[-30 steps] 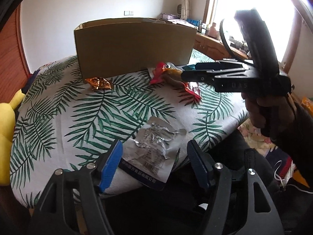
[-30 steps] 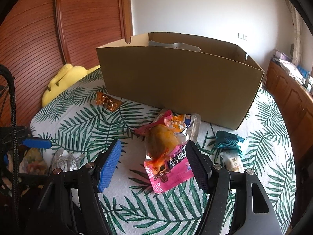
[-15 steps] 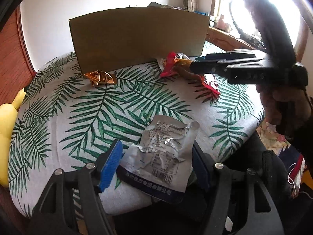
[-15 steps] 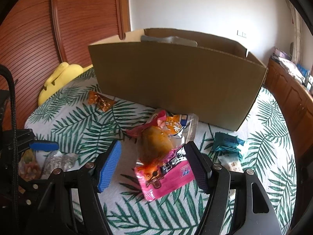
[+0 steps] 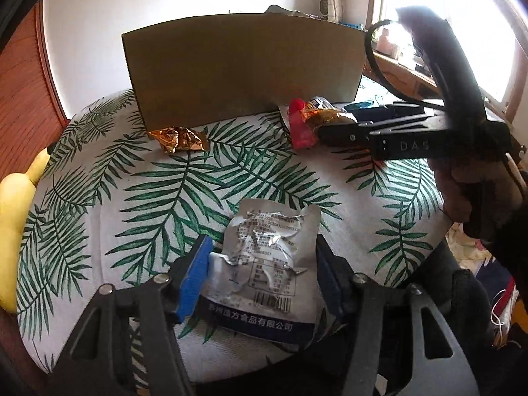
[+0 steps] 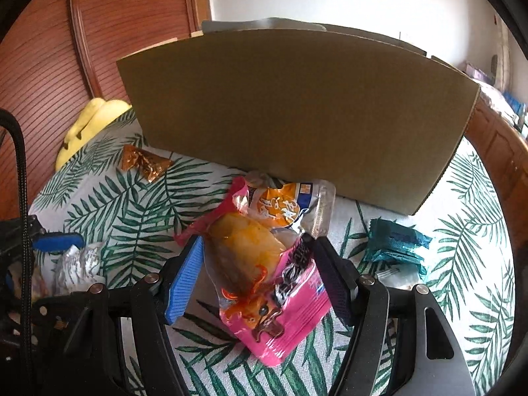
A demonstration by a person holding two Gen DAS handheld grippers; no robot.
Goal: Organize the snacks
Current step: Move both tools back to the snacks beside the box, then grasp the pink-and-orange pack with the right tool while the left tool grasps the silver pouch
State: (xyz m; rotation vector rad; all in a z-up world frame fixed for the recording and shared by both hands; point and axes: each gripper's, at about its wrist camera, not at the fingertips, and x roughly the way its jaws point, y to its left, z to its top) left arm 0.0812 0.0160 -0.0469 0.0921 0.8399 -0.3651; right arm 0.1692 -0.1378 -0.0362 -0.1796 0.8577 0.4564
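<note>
A silver foil snack packet [image 5: 264,264] lies at the table's near edge, between the open jaws of my left gripper [image 5: 262,275]. A pink and orange snack bag [image 6: 264,264] lies on the leaf-print cloth between the open jaws of my right gripper [image 6: 255,280]; the jaws stand close beside it. The right gripper also shows in the left wrist view [image 5: 396,132], over the same bag [image 5: 307,122]. A cardboard box [image 6: 297,109] stands behind, its inside hidden.
An orange-gold wrapper [image 5: 178,138] lies by the box's left corner. A teal packet [image 6: 392,241] and a pale packet lie right of the pink bag. A yellow plush [image 6: 89,125] sits at the table's left edge. Wood panelling stands beyond.
Both grippers have moved forward and down. The silver packet now sits between the left jaws and the pink bag between the right jaws. Both stay open.
</note>
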